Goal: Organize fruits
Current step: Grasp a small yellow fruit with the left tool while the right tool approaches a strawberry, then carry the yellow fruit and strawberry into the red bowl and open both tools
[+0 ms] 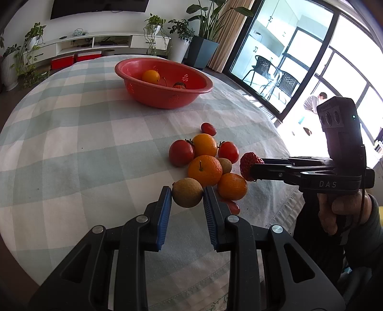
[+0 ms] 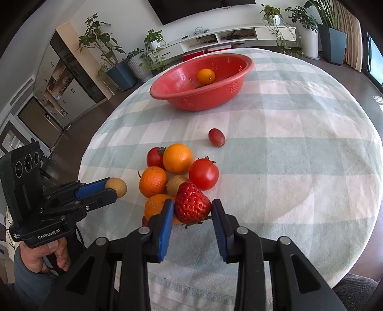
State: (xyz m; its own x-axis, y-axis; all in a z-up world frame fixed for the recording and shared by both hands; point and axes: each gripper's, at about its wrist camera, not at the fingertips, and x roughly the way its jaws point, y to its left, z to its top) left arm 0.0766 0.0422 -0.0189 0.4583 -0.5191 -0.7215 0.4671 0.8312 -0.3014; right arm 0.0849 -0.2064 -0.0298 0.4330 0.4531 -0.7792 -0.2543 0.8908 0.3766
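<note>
This is a home living room. A round surface (image 1: pixel 71 134) under a checked cloth stands in the middle, with a red bowl (image 1: pixel 164 83) toward its 12 o'clock edge. Beyond that, against the far white wall, runs a low white media shelf (image 1: pixel 95 43) holding small devices and cables, and a dark wall-mounted TV (image 1: pixel 98 7) hangs above it. Potted plants (image 1: pixel 205 31) flank the shelf on both sides. At 2 o'clock in the left view, curtains (image 1: pixel 229 36) frame sliding glass doors (image 1: pixel 282 59) that give onto a bright balcony with black chairs (image 1: pixel 275 74). At 10 o'clock in the right view stand tall glass-fronted cabinets (image 2: pixel 64 79).
</note>
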